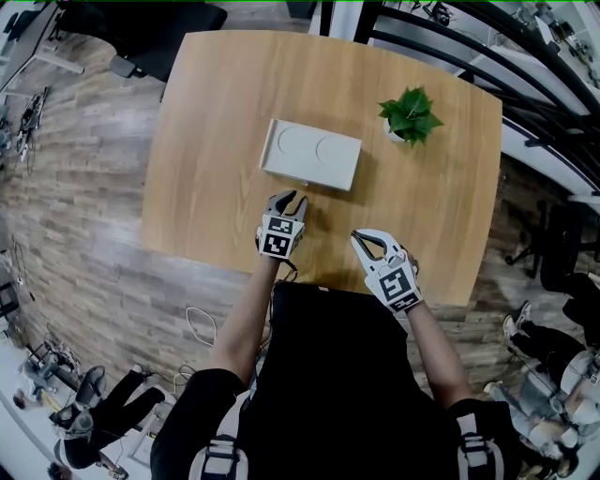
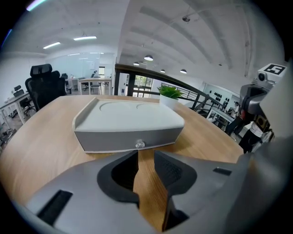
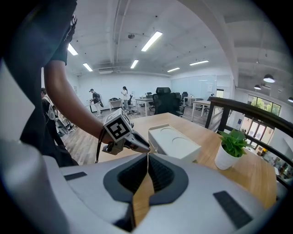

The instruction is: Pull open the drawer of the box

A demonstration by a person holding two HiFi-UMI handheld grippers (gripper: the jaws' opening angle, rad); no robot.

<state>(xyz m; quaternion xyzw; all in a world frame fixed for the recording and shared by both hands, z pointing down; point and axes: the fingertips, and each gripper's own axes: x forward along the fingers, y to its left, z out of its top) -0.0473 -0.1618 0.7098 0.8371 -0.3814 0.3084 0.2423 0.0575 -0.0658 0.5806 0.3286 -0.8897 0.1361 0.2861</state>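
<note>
— The grey drawer [image 2: 123, 139] of the pale, flat rectangular box [image 1: 311, 155] is what we are looking at first. It is sitting flush in the box's front, and it is carrying a small clear round knob [image 2: 139, 144] at its middle.

— We are also seeing two shallow round hollows and a raised rim on the box's top. Where is it lying?

— It is lying near the middle of the light wooden table [image 1: 216, 112], with the drawer facing us.

— And around it?

— A green leafy plant in a white pot [image 1: 410, 115] is standing behind and to the right, well apart from the box. A black office chair [image 1: 141, 28] is standing off the table's far left corner, and a dark railing [image 1: 450, 37] is running past on the right.

— How are we holding the tools?

— We are holding the left gripper [image 1: 291, 199] just in front of the drawer, jaws apart. Only bare wood is showing between them, and the knob is lying ahead of the gap, untouched. We are keeping the right gripper [image 1: 361, 236] near the table's close edge, jaws together on nothing.

— What is lying between the left jaws and the knob?

— Only a strip of tabletop.
</note>
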